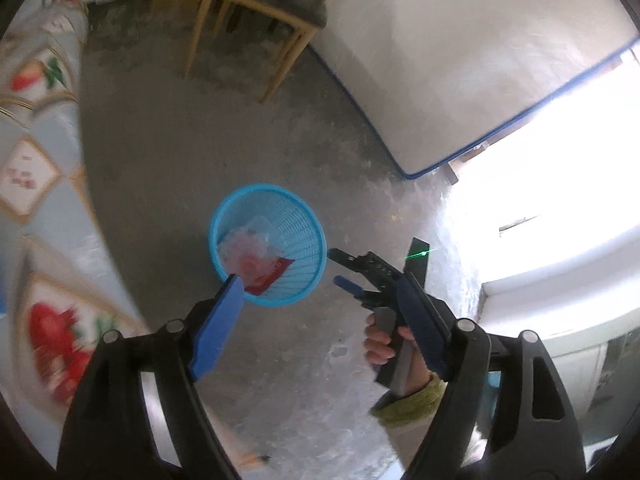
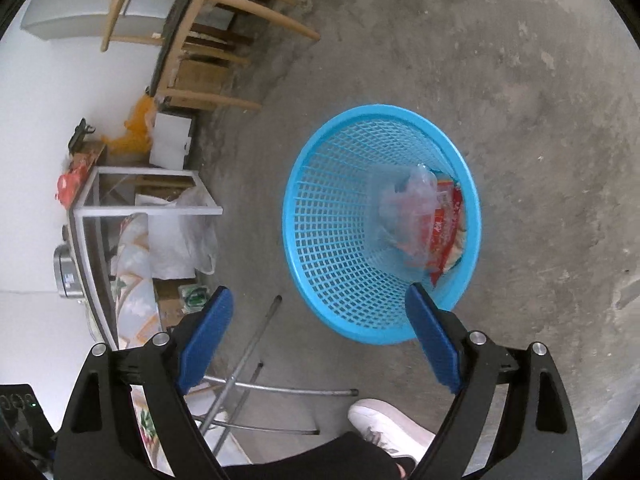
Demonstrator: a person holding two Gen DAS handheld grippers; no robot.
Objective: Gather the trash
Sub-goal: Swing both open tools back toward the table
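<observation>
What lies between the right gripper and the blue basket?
Nothing: in the left wrist view only bare concrete floor separates the open right gripper from the basket rim.

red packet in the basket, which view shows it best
The right wrist view: the red packet is larger there, behind clear plastic. The left wrist view shows it small and blurred, partly hidden by a finger.

We see a bright blue mesh basket holding a red-and-white wrapper under clear plastic, blue pads on black grippers, mottled grey floor, and a strawberry-print pale-blue cloth.
</observation>
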